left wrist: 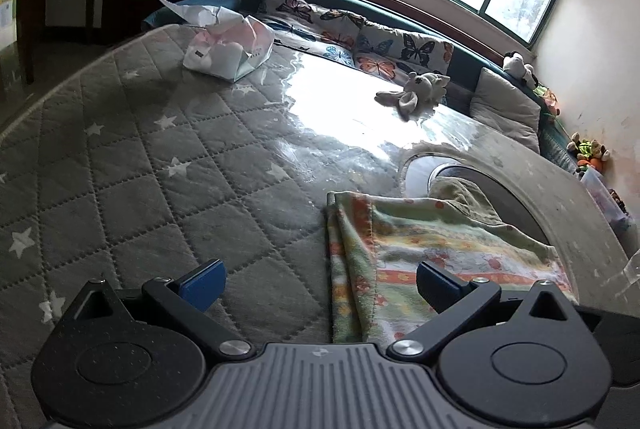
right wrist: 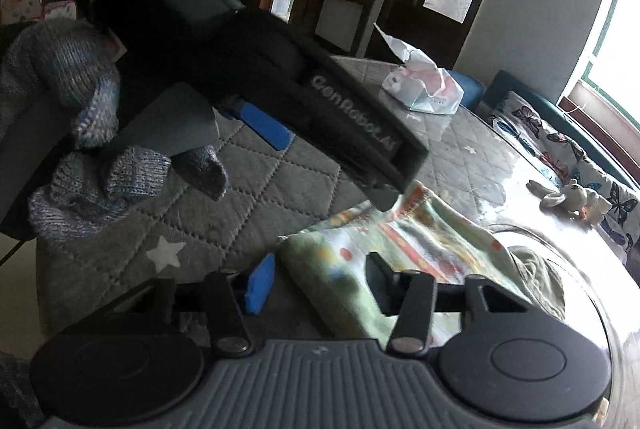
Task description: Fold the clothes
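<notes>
Left wrist view: the left gripper (left wrist: 320, 283) hangs with its blue-padded fingers spread wide and nothing between them, over a grey quilted star-print mattress cover (left wrist: 132, 157). The pale green and orange printed cloth (left wrist: 436, 249) lies folded on the cover; the gripper body cuts off its near edge, and one finger overlaps it. Window glare washes out the surface beyond, near a white crumpled plastic bag (left wrist: 232, 47).

Right wrist view: the right gripper (right wrist: 320, 281) is likewise wide open and empty, its fingers straddling the cloth's (right wrist: 384, 249) near corner. The left gripper (right wrist: 320, 165) hides the cloth's far edge; a grey knitted sleeve (right wrist: 92, 165) covers the holding hand.
</notes>
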`<state>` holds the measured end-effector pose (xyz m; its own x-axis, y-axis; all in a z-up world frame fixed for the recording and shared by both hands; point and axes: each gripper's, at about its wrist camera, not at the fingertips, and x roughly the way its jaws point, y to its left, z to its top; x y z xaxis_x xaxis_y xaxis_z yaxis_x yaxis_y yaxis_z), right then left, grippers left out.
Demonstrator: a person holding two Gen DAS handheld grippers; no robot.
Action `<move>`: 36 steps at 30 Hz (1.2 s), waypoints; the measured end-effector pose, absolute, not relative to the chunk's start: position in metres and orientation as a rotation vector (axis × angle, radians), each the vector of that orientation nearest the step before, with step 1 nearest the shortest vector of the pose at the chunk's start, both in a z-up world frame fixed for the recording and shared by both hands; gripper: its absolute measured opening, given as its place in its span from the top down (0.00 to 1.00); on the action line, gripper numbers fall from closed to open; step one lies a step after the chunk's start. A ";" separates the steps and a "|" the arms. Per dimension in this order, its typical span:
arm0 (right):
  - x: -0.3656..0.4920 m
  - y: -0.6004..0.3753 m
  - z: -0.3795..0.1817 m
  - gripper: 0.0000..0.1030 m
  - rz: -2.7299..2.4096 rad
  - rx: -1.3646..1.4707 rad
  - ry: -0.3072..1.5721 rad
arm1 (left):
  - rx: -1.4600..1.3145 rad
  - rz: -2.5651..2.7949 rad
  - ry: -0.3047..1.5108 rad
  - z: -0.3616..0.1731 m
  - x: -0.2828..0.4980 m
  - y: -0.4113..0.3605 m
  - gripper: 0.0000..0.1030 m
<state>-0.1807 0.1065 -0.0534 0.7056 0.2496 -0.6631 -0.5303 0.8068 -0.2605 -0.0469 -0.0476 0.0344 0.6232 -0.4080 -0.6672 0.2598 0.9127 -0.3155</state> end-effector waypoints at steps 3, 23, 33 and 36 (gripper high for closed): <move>-0.180 0.111 -0.059 0.63 0.453 -0.489 0.656 | -0.215 -0.398 0.823 0.034 -0.046 -0.046 0.00; -0.191 0.065 -0.020 0.90 0.458 -0.237 0.587 | -0.617 -0.515 1.047 0.014 -0.016 -0.057 0.42; -0.201 0.034 -0.020 0.75 0.449 -0.113 0.630 | -0.659 -0.528 1.089 -0.003 -0.014 -0.052 0.86; -0.203 0.011 -0.018 0.75 0.383 -0.076 0.629 | -0.658 -0.528 1.088 -0.004 -0.013 -0.052 0.86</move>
